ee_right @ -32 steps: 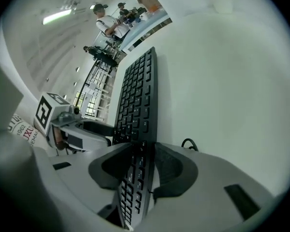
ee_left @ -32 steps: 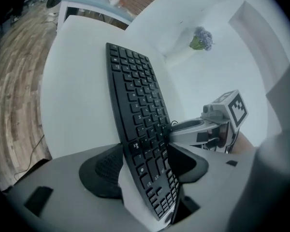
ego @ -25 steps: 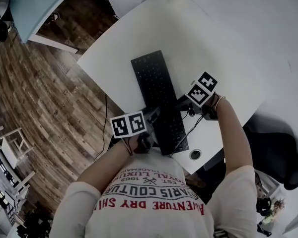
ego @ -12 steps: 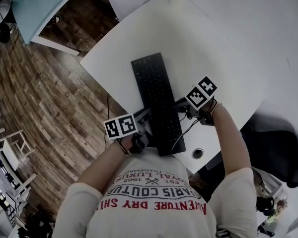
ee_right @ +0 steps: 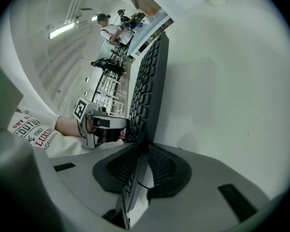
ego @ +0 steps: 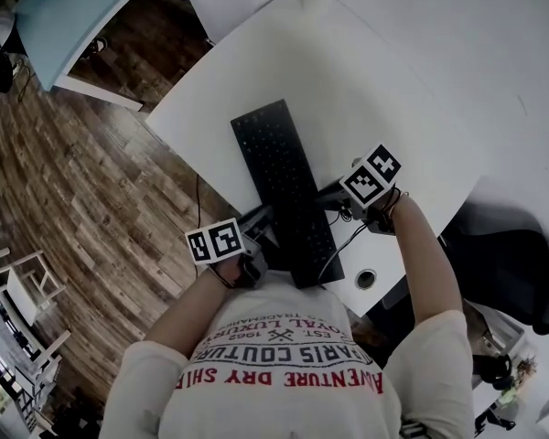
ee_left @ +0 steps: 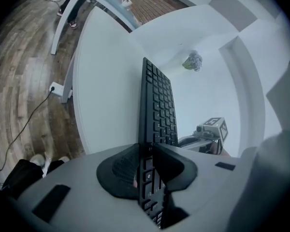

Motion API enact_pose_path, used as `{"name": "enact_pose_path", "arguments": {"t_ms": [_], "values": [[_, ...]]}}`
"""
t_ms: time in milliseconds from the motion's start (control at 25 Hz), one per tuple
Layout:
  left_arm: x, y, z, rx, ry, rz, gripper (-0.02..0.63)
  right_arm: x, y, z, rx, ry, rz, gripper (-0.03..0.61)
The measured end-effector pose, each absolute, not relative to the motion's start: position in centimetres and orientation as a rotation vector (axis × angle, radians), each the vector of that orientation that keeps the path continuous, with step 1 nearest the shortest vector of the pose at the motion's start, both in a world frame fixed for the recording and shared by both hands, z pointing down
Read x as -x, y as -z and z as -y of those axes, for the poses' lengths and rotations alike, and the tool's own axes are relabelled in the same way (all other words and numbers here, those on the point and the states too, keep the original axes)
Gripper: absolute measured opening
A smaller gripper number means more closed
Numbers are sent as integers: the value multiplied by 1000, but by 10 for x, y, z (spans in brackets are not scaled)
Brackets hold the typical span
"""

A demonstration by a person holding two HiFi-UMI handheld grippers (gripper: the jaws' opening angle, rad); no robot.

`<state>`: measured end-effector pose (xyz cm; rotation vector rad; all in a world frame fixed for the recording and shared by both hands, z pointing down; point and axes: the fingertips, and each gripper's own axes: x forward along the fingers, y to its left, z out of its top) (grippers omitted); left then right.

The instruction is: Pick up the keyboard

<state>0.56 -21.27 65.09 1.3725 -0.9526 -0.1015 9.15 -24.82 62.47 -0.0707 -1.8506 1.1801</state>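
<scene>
White table [ego: 393, 108] over wood flooring carries the black keyboard [ego: 284, 190], whose near end now sits between both tools. The left gripper [ego: 259, 225] has just been closing its jaws and now pinches one long edge, with the board running straight ahead from its pads. The right gripper [ego: 328, 195], directly across the board from it, has likewise been closing and clamps the opposite edge. A second ago the left jaws stood wider. With both grips set, the lift looks ready to begin. Whether the near end has left the table I cannot tell.
</scene>
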Motion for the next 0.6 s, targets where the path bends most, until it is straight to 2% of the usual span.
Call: {"name": "enact_pose_path", "arguments": {"t_ms": [320,600], "values": [[6,-606,251,-1598,51,975,104,-90,-589,270,-73,-1139,1967,83],[4,-544,286,-1734,134,892,103,-101,-553,272,-308,-1192,2069,77]]}}
